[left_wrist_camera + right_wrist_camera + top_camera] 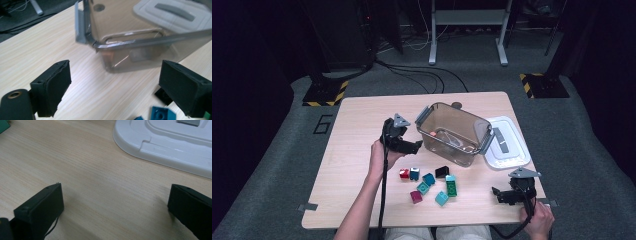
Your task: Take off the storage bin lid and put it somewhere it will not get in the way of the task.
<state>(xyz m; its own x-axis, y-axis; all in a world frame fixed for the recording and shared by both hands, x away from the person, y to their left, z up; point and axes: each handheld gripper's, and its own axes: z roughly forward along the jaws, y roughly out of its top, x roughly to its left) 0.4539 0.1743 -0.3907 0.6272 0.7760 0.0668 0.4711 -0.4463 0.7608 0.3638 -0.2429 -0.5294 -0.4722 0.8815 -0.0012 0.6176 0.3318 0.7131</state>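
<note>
Blocks (428,186) lie clustered on the bench (362,130), just in front of the clear bin (454,132); they look small, light, rigid and smooth, best pinched across flat sides. Left gripper (416,146) hangs beside the bin, jaws apart, empty; right gripper (499,194) rests near the lid (507,142), jaws apart.

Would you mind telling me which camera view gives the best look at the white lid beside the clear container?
The high view: the white lid shows whole, lying flat right of the clear container. The left gripper view shows it partly, behind the container; the right gripper view shows its near edge, close up.
</note>
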